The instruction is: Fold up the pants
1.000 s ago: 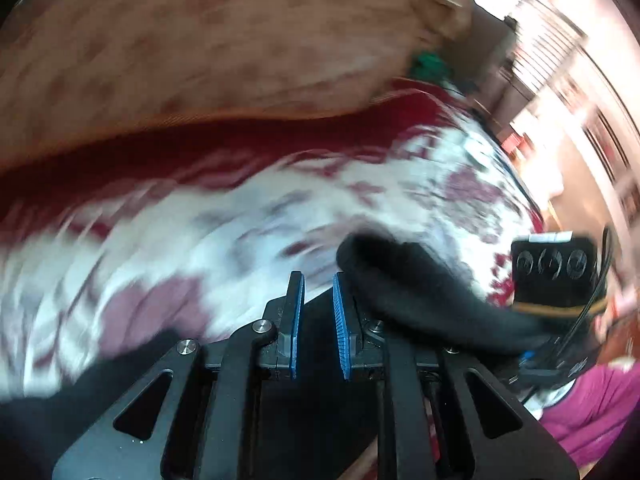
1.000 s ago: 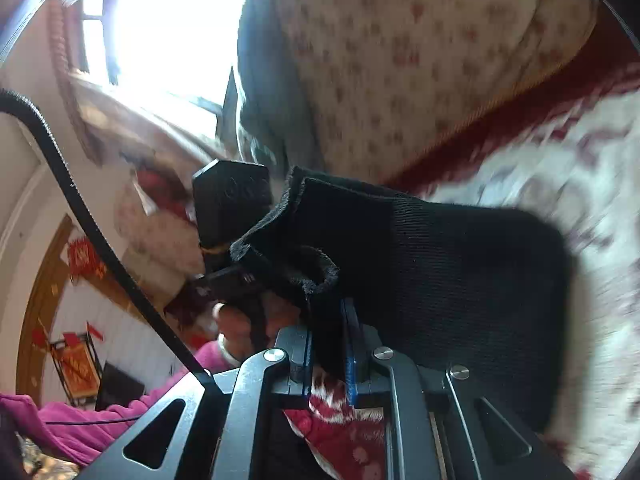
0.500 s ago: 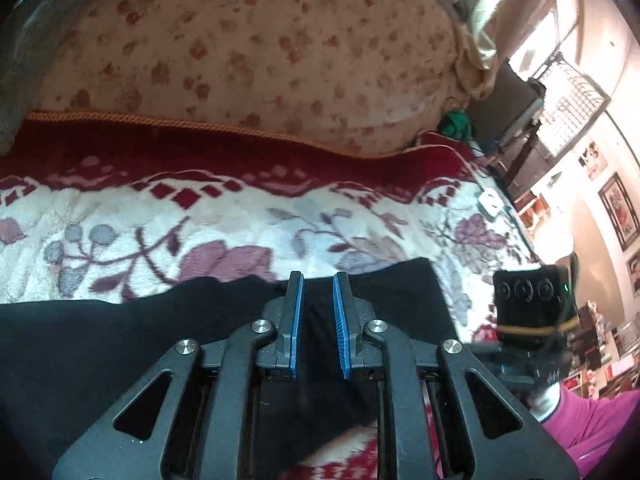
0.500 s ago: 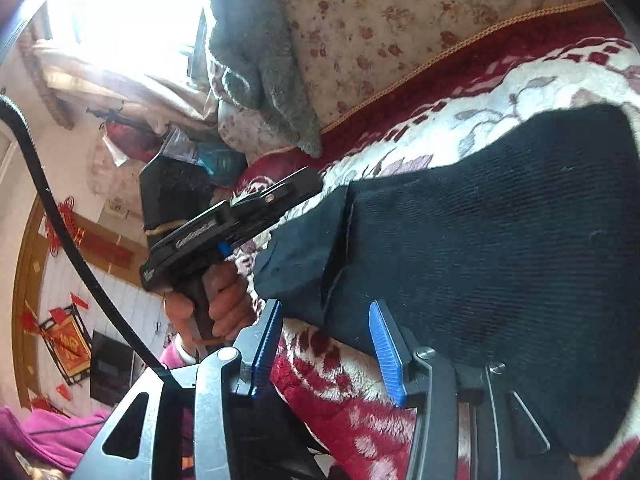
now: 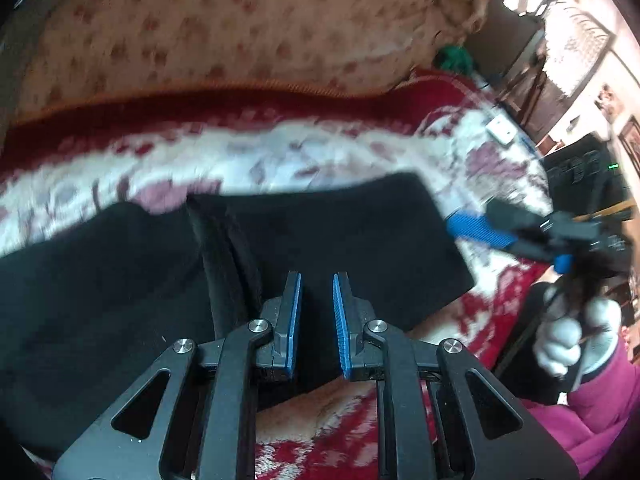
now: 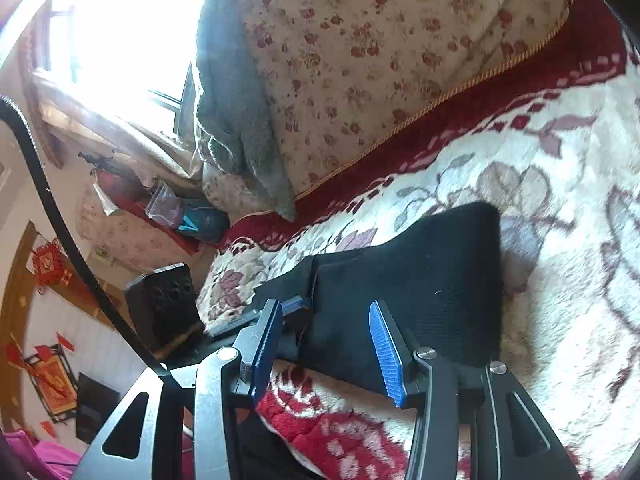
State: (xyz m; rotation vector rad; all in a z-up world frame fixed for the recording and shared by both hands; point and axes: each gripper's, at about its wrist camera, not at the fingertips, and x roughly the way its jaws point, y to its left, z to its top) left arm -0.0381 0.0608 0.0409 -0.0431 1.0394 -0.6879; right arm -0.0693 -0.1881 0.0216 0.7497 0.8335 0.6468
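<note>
The black pants [image 5: 328, 240] lie folded flat on the red and white floral blanket [image 5: 280, 156]; they also show in the right wrist view [image 6: 420, 288]. My left gripper [image 5: 316, 280] hovers over their near edge, jaws slightly apart with nothing between them. My right gripper [image 6: 326, 308] is open and empty above the pants' near edge. The right gripper also shows in the left wrist view [image 5: 476, 232], beside the pants' right end.
A floral cushion [image 6: 360, 60] with a grey towel [image 6: 232, 120] backs the blanket. A small white object [image 5: 502, 132] lies at the blanket's far right. Dark furniture [image 5: 504, 28] stands beyond. Shelves with clutter [image 6: 168, 216] are at the left.
Both grippers have let go of the pants, which went from lifted to flat on the blanket. The right jaws opened wide. Both grippers drew back toward the near edge.
</note>
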